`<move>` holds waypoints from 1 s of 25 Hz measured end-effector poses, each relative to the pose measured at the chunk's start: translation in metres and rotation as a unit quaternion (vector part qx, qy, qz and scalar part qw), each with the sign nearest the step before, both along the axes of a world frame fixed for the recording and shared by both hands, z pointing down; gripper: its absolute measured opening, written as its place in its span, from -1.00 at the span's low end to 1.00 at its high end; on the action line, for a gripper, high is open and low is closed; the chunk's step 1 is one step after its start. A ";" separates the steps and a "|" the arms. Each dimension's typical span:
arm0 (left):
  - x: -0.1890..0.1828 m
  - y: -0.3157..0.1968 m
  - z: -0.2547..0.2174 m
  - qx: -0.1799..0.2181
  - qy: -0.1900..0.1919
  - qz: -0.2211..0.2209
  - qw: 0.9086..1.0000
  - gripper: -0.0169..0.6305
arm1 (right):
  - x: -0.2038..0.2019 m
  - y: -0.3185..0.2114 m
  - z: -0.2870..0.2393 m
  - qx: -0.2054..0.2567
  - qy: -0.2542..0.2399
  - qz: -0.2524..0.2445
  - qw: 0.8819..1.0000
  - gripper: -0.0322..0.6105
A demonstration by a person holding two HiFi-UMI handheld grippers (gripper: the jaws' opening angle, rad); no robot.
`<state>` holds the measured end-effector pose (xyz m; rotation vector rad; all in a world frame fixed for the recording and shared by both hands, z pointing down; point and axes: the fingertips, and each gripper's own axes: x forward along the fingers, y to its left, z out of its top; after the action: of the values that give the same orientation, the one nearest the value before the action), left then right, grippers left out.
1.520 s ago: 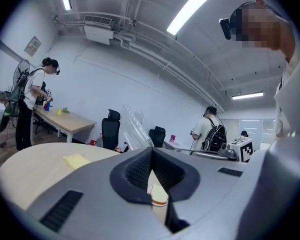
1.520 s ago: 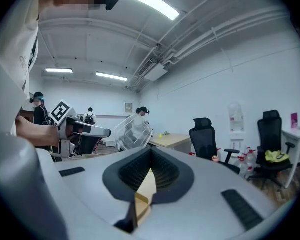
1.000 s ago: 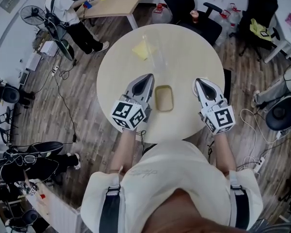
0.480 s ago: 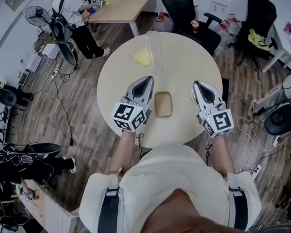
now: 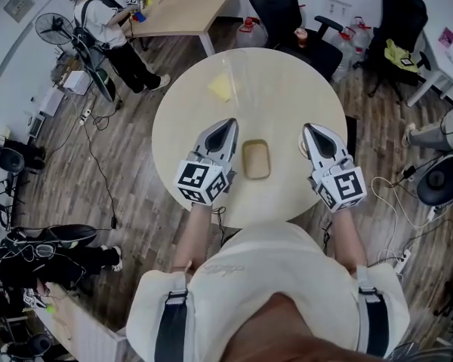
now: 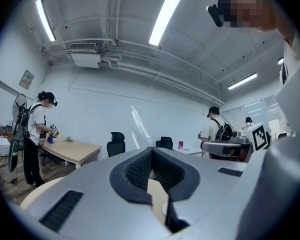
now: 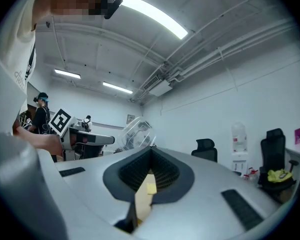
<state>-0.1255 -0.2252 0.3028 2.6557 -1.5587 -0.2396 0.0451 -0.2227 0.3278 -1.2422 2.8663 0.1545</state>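
My left tongs [image 5: 230, 121] and right tongs [image 5: 311, 129] stay pressed together, empty, pitched higher; only head view shows the tray [image 5: 256, 159] between.

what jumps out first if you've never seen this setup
Two pointed grey grippers, the left gripper and the right gripper, are held with jaws together over a round wooden table in the middle of the head view. Between them lies a tan tray, with a yellow pad farther up the table.
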 end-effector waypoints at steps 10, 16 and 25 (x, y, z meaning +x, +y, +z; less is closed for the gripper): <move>0.003 0.001 0.000 -0.003 -0.002 0.009 1.000 -0.90 | -0.001 0.001 0.003 -0.005 -0.002 0.009 1.000 -0.88; 0.001 0.000 0.000 -0.006 0.001 0.016 1.000 -0.90 | -0.004 0.000 0.002 -0.004 0.000 0.012 1.000 -0.89; -0.001 -0.002 0.007 -0.012 0.001 0.019 1.000 -0.90 | -0.006 0.001 0.009 -0.010 -0.004 0.015 1.000 -0.88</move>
<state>-0.1263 -0.2270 0.3094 2.6642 -1.4991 -0.2209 0.0390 -0.2214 0.3372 -1.2874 2.8497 0.1201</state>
